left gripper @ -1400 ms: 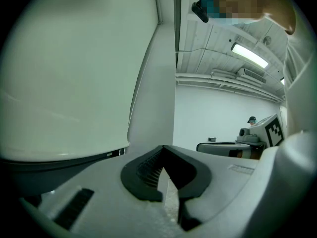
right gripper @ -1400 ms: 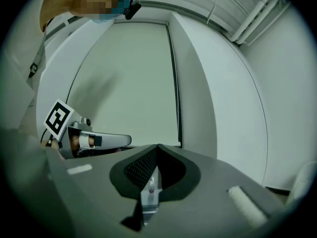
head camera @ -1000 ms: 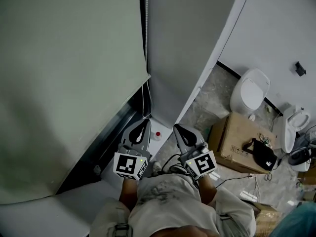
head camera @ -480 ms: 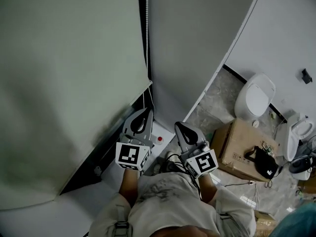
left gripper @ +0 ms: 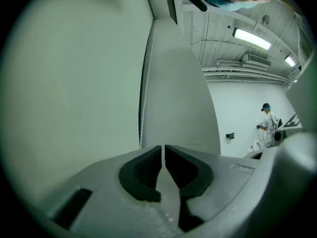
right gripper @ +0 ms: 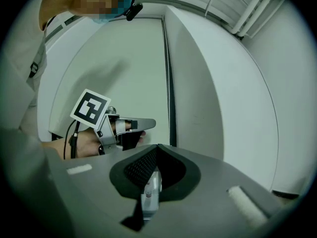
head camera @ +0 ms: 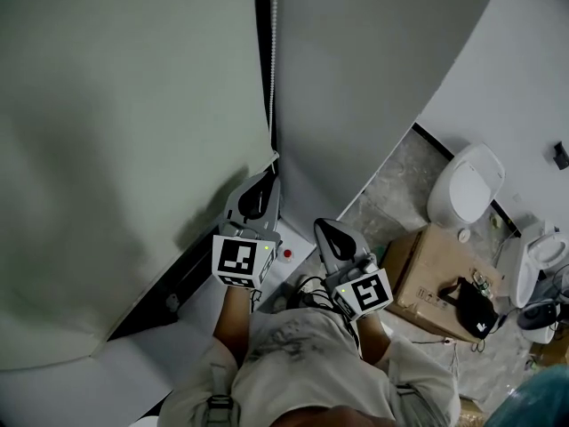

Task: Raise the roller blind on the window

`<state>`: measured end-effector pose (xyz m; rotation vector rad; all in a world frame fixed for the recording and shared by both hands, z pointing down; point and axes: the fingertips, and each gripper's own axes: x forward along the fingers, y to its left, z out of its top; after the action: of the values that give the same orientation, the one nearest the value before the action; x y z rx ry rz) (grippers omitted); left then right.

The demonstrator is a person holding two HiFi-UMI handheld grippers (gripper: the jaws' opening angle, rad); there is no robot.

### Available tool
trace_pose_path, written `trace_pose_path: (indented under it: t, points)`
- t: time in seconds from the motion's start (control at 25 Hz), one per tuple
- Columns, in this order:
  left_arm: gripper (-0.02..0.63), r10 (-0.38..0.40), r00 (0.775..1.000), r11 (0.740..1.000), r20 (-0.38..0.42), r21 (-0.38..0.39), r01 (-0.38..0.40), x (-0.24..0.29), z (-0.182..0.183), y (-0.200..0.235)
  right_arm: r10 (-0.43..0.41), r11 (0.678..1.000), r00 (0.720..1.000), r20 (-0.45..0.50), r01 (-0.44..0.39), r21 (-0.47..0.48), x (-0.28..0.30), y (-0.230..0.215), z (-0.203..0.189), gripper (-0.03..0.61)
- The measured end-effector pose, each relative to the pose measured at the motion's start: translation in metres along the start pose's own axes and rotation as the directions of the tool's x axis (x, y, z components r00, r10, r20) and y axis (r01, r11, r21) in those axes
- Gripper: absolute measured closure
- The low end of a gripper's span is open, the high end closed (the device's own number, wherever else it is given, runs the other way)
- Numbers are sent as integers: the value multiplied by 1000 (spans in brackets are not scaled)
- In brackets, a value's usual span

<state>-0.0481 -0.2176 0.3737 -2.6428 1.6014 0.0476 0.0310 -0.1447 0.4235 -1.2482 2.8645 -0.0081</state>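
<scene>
Beads on the thin white pull chain (head camera: 273,52) look light and slippery — it hangs beside the big pale-green cloth roller blind (head camera: 116,132), just by the left gripper (head camera: 267,179), so pinch hard there — that one and the right gripper (head camera: 323,230) are both squeezed closed, empty.

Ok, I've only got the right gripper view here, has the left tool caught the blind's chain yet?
Observer: No, the left gripper view shows the left tool shut on nothing.
Operator: Where's the chain then?
Observer: The bead chain hangs just beside its tips, along the roller blind's edge.
Operator: And the blind's bottom?
Observer: In the head view its lower corner sits right by that tool's tips.
</scene>
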Motion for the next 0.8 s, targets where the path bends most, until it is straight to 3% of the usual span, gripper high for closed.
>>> trace_pose_path:
  t: [0.8]
  points:
    - [530, 113, 993, 993, -16, 45, -112, 56, 9, 29, 3, 1000, 1000, -10, -3, 22, -1, -10, -5, 568]
